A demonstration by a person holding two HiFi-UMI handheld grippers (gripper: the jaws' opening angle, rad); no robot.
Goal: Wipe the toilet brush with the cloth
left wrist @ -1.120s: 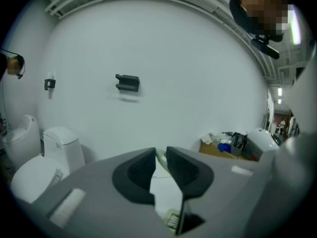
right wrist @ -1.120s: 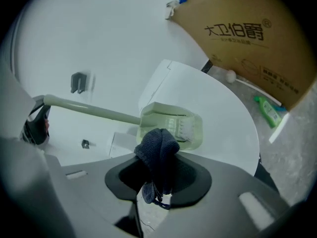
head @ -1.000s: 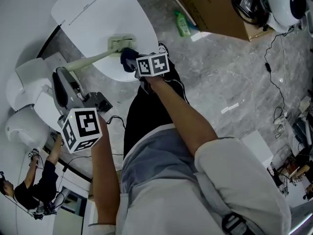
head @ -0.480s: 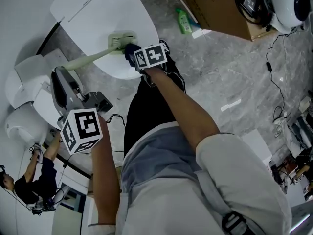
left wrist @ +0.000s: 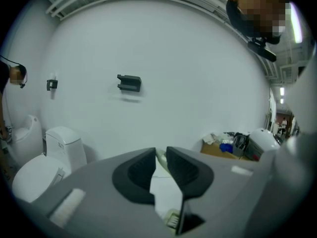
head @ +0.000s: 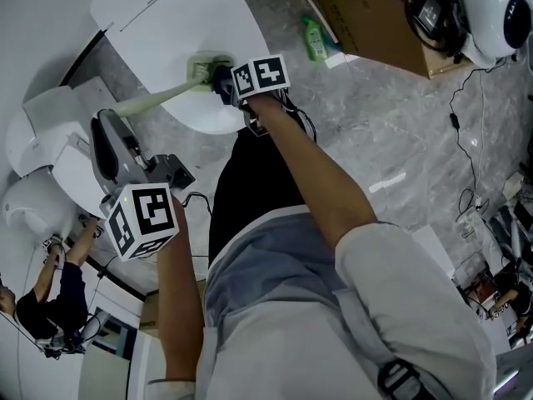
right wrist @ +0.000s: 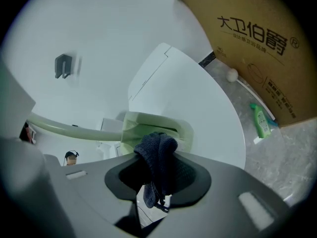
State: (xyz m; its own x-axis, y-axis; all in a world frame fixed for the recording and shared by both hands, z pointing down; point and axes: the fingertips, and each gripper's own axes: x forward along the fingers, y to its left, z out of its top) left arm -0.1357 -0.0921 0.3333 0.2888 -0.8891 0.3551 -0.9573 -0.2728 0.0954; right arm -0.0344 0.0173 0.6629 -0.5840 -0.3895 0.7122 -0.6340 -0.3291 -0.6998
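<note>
A pale green toilet brush (head: 162, 96) reaches over the closed white toilet lid (head: 166, 15), its head (head: 206, 65) resting just above the lid. My left gripper (head: 107, 130) is shut on the handle's near end; in the left gripper view the handle (left wrist: 161, 157) shows in the narrow gap of the left gripper (left wrist: 161, 163). My right gripper (head: 223, 83) is shut on a dark blue cloth (head: 220, 82) that presses against the brush head. In the right gripper view the cloth (right wrist: 157, 162) hangs bunched in the right gripper (right wrist: 159, 168), right in front of the brush head (right wrist: 153, 124).
A green bottle (head: 312, 38) and a cardboard box (head: 366, 11) stand on the grey floor beyond the toilet. Other white toilets (head: 37, 152) sit at the left. Cables (head: 466, 98) trail on the floor at the right. A person (head: 46, 302) stands at the lower left.
My right gripper and the cloth have slid a little farther along the brush head, up in the view. The left gripper keeps its hold on the handle.
</note>
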